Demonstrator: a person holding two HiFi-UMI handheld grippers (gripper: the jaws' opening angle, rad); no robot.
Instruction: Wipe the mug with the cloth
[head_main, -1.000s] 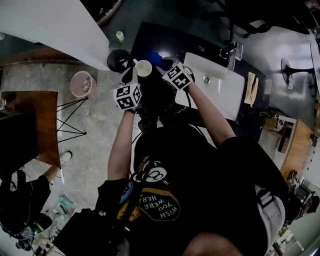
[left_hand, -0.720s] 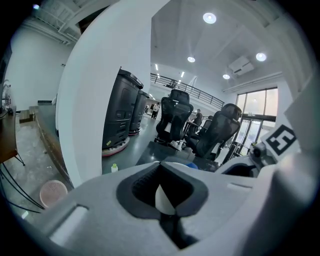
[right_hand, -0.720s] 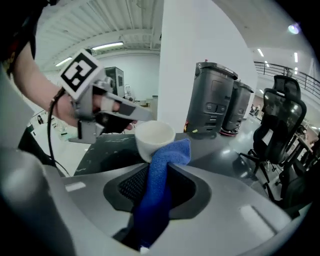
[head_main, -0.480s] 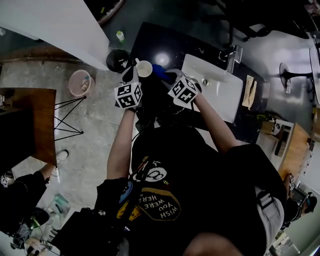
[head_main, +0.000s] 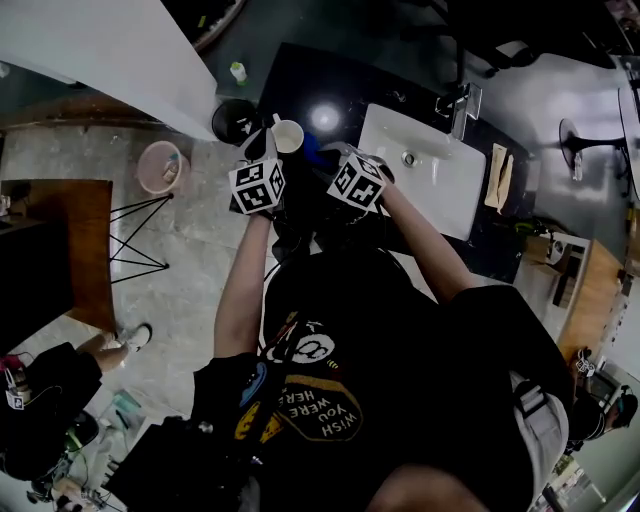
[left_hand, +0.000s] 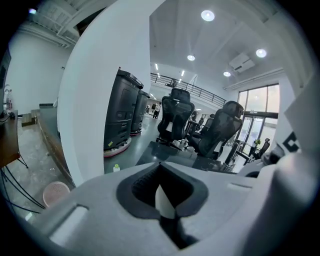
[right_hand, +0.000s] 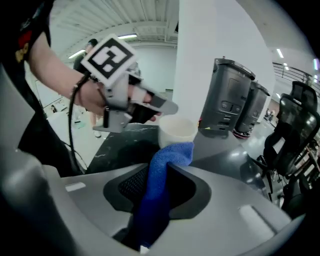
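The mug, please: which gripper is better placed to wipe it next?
The right gripper: its jaws are shut on the blue cloth, whose free end reaches the mug. The left gripper is occupied, holding the mug steady.

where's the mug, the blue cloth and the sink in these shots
mug (right_hand: 176, 131): right gripper view, on its white side.
cloth (right_hand: 159, 185): right gripper view, on the blue fold between the jaws.
sink (head_main: 445, 190): head view, on the bare white basin.
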